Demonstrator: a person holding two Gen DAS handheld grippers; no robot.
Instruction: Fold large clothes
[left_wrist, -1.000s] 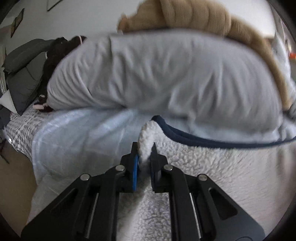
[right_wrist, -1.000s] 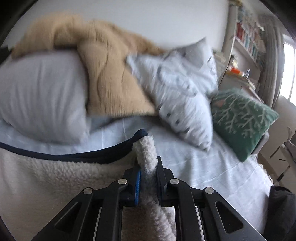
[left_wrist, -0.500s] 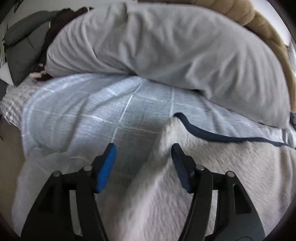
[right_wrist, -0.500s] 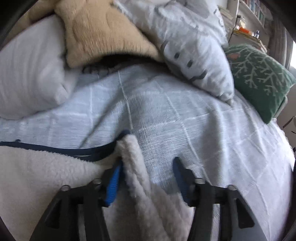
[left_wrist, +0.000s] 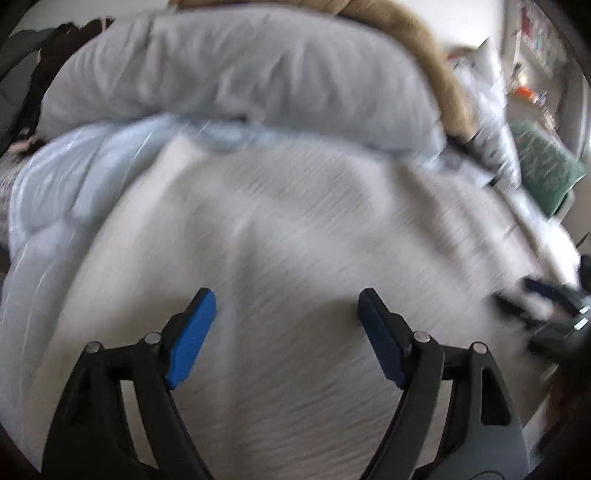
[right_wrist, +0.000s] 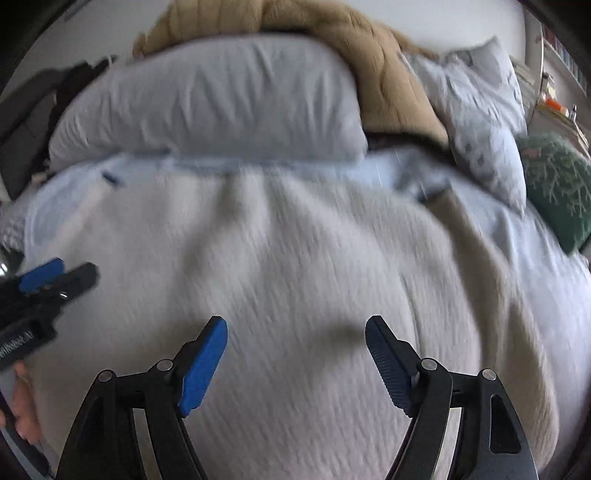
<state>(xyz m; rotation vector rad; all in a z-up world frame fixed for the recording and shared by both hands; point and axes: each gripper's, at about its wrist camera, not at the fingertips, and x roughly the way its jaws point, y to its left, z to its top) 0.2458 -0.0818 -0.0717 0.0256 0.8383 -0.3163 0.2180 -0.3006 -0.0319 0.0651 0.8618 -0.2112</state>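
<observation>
A large white fleece garment (left_wrist: 288, 236) lies spread flat on the bed, filling most of both views (right_wrist: 295, 258). My left gripper (left_wrist: 286, 301) is open and empty, held above the fleece. My right gripper (right_wrist: 295, 328) is open and empty too, above the same cloth. The left gripper also shows at the left edge of the right wrist view (right_wrist: 55, 273), and the right gripper at the right edge of the left wrist view (left_wrist: 546, 295). The left wrist view is motion-blurred.
A pale blue bedsheet (right_wrist: 66, 195) lies under the fleece. A big grey pillow (right_wrist: 207, 99) sits behind it, with a tan blanket (right_wrist: 384, 74) on top, a patterned pillow (right_wrist: 480, 122) and a green cushion (right_wrist: 557, 184) at right.
Both grippers have let go of the fleece's navy-trimmed edge, opened wide and pulled back. The fleece now lies laid out flat over the bed.
</observation>
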